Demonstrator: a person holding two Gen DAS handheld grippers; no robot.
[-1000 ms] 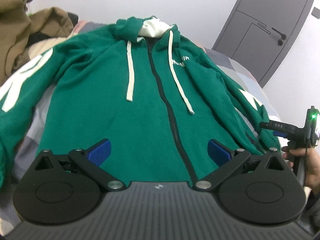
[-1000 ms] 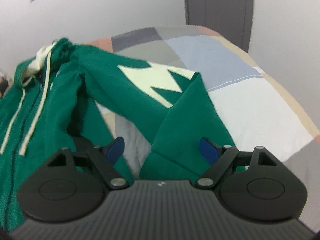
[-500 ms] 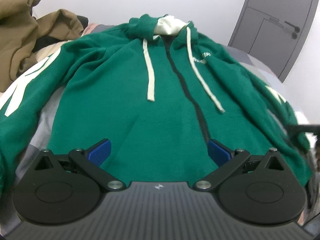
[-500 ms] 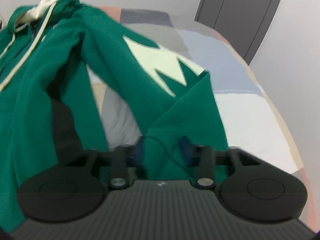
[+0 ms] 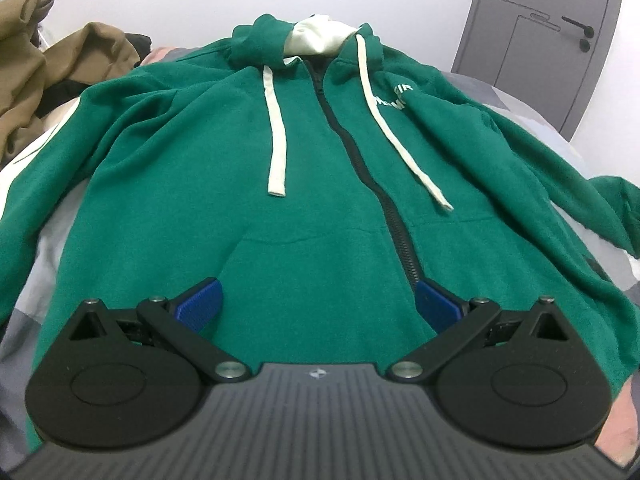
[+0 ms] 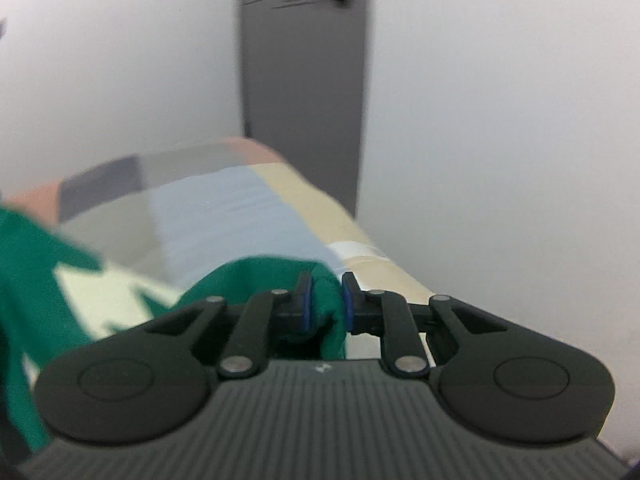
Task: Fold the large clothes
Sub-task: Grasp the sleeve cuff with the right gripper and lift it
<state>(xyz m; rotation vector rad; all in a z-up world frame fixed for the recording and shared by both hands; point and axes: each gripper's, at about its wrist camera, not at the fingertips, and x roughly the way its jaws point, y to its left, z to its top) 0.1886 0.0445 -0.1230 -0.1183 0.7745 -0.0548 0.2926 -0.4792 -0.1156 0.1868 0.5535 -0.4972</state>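
Note:
A green zip hoodie (image 5: 320, 184) with white drawstrings lies face up on the bed, hood at the far end. My left gripper (image 5: 318, 306) is open and empty, hovering just above the hoodie's bottom hem beside the zip. My right gripper (image 6: 326, 302) is shut on the green cuff of the hoodie's right sleeve (image 6: 276, 280) and holds it lifted above the bed. The sleeve's pale zigzag print (image 6: 104, 300) shows to the left in the right wrist view. The raised sleeve end also shows at the right edge of the left wrist view (image 5: 612, 204).
A brown garment pile (image 5: 48, 76) sits at the bed's far left. The patchwork bedspread (image 6: 224, 208) runs to the bed's right edge. A grey door (image 5: 536, 40) stands in the white wall behind.
My right gripper has shut on the sleeve cuff and lifted it up off the bed. My left gripper has shifted left and a little closer over the hem, still open.

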